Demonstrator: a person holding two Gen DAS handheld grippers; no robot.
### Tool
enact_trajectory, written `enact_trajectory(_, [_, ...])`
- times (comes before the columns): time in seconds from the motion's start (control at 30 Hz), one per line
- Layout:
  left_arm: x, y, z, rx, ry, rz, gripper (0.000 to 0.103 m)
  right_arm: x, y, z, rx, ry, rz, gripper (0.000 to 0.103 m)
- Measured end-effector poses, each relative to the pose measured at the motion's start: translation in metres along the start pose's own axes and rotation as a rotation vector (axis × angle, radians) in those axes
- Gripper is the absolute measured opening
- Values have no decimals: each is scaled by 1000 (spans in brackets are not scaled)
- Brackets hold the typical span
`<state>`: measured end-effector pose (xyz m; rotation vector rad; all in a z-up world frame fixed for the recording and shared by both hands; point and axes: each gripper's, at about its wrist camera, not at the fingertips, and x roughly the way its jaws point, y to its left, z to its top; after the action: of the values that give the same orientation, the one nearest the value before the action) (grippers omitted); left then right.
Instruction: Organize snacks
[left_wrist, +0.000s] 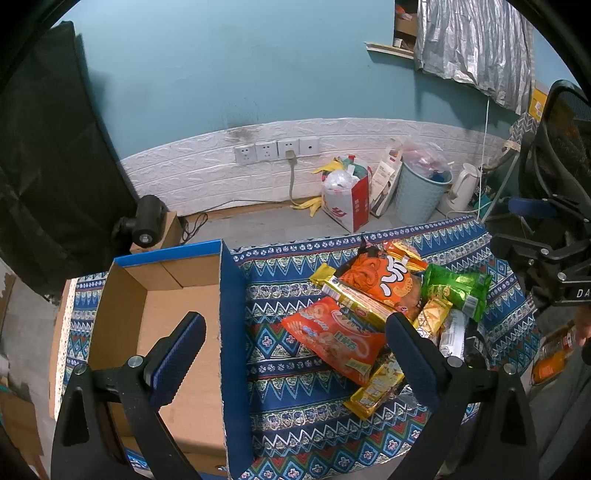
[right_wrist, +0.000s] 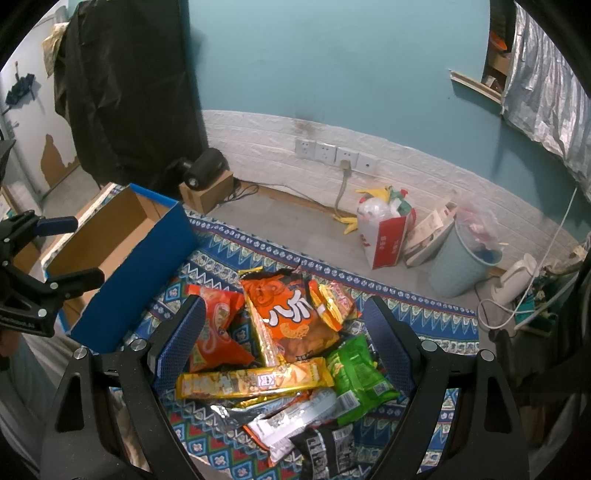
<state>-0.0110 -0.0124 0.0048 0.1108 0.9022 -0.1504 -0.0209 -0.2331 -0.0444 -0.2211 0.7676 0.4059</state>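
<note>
A pile of snack packets lies on a patterned blue cloth (left_wrist: 295, 398): a big orange bag (left_wrist: 384, 280) (right_wrist: 291, 317), a red-orange bag (left_wrist: 336, 339) (right_wrist: 218, 328), a long yellow packet (right_wrist: 255, 380) (left_wrist: 354, 299), a green bag (left_wrist: 458, 288) (right_wrist: 354, 376), silver and black packets (right_wrist: 295, 421). An empty blue cardboard box (left_wrist: 229, 332) (right_wrist: 136, 266) stands left of the pile. My left gripper (left_wrist: 295, 325) is open and empty, above the box wall. My right gripper (right_wrist: 284, 310) is open and empty, above the pile.
The cloth ends at a grey floor (right_wrist: 280, 221). Behind it stand a red-white bag of rubbish (left_wrist: 347, 206), a pale blue bin (left_wrist: 421, 195), a white kettle (left_wrist: 461, 188) and a wall with sockets (left_wrist: 277, 149). A small camera on a cardboard box (right_wrist: 207, 181) sits at the left.
</note>
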Motion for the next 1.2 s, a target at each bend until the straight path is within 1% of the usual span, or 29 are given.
enact_trajectory(0.5, [0, -4, 0, 2, 9, 1, 99, 4, 2, -2, -8, 20, 9, 86])
enact_trajectory(0.9, [3, 1, 1, -8, 21, -1, 99, 9, 1, 1, -11, 38, 16, 86])
enact_trajectory(1.2, [4, 0, 1, -8, 24, -3, 99, 9, 1, 1, -12, 38, 16, 86])
